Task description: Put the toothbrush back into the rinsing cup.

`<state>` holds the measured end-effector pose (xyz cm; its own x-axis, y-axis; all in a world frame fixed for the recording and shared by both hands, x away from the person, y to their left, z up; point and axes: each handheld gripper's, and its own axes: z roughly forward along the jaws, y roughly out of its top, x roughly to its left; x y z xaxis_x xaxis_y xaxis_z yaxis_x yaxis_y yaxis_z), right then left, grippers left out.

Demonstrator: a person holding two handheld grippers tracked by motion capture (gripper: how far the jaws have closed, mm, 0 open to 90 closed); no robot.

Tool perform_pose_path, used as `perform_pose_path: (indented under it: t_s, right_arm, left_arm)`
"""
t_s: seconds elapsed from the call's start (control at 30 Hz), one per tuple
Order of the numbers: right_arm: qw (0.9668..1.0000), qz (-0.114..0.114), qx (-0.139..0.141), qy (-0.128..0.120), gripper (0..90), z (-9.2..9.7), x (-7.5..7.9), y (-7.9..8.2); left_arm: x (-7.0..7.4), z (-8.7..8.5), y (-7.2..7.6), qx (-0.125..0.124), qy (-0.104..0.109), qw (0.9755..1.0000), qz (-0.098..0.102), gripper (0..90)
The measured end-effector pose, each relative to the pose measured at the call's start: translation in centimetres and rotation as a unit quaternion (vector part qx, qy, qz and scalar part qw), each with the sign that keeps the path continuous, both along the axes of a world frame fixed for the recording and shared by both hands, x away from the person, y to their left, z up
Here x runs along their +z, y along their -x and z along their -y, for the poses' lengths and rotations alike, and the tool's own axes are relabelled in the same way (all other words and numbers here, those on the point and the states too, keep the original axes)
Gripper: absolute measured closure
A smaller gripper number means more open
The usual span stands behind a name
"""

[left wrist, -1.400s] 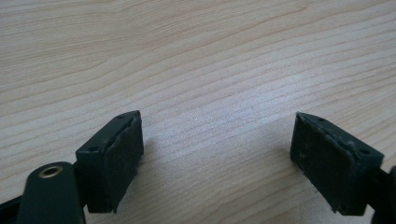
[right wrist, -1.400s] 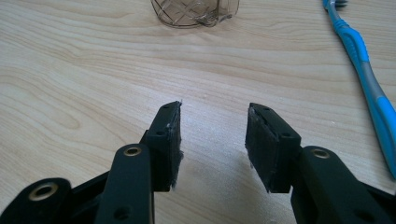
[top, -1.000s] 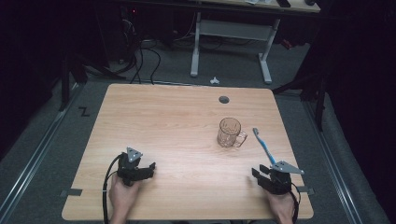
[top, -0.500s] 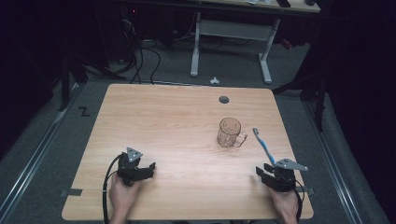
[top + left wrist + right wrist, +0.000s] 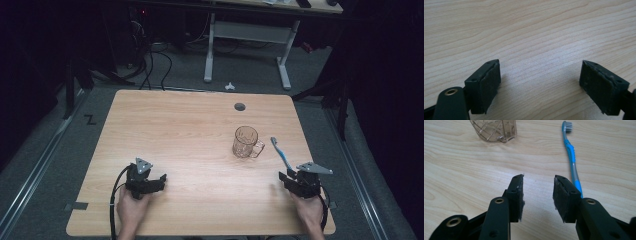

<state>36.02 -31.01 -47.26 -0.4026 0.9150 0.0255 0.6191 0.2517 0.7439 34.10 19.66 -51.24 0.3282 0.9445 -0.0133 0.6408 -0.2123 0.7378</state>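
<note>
My right gripper (image 5: 295,181) sits near the table's (image 5: 190,125) right front edge, jaws roughly half open and just been closing a bit, nothing between the pads; the blue toothbrush (image 5: 572,155) lies flat on the wood just beside the right jaw, handle end next to it, bristles pointing away. The clear mug (image 5: 246,142) stands upright just left of the brush head, apart from it. My left gripper (image 5: 152,181) rests at the front left, jaws wide open over bare wood, holding nothing
</note>
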Motion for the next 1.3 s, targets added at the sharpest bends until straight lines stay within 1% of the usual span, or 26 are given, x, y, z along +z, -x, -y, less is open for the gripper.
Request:
perform_pose_path:
  t_s: [0.03, 0.17, 0.27, 0.37, 0.43, 0.7, 0.93, 1.0, 1.2, 1.3]
  right_arm:
    - [1.0, -0.001, 0.0, -0.001, 60.4, 0.0, 0.1, -0.2]
    - [0.9999, -0.002, 0.003, 0.011, 61.3, 0.0, 0.4, -0.8]
    - [0.9998, -0.006, 0.0, 0.017, 63.7, 0.0, 0.8, -1.3]
    - [0.9998, -0.01, 0.001, 0.017, 64.8, 0.1, 1.1, -1.7]
    - [0.9997, -0.01, 0.001, 0.021, 65.4, 0.2, 1.4, -2.0]
    - [0.9997, -0.01, 0.002, 0.022, 65.9, 0.3, 1.9, -2.7]
    - [0.9991, -0.008, -0.001, 0.043, 66.7, 0.3, 2.4, -3.4]
    - [0.9991, -0.009, 0.002, 0.041, 66.5, 0.4, 2.5, -3.6]
    - [0.9989, -0.016, 0.004, 0.045, 64.7, 0.4, 3.0, -4.4]
    - [0.9986, -0.025, 0.009, 0.045, 65.9, 0.4, 3.2, -4.8]
  left_arm:
    - [0.0, 0.0, 0.0, 0.0, 0.0, 1.0, 0.0, 17.9]
    - [0.0, 0.0, 0.0, 0.0, 0.0, 1.0, 0.0, 17.9]
    - [0.0, 0.0, 0.0, 0.0, 0.0, 1.0, 0.0, 17.9]
    - [0.0, 0.0, 0.0, 0.0, 0.0, 1.0, 0.0, 17.9]
    - [0.0, 0.0, 0.0, 0.0, 0.0, 1.0, 0.0, 17.9]
    - [0.0, 0.0, 0.0, 0.0, 0.0, 1.0, 0.0, 17.9]
    - [0.0, 0.0, 0.0, 0.0, 0.0, 1.0, 0.0, 17.9]
    - [0.0, 0.0, 0.0, 0.0, 0.0, 1.0, 0.0, 17.9]
    - [0.0, 0.0, 0.0, -0.001, 0.0, 1.0, 0.0, 17.9]
    - [0.0, 0.0, 0.0, 0.0, 0.0, 1.0, 0.0, 17.9]
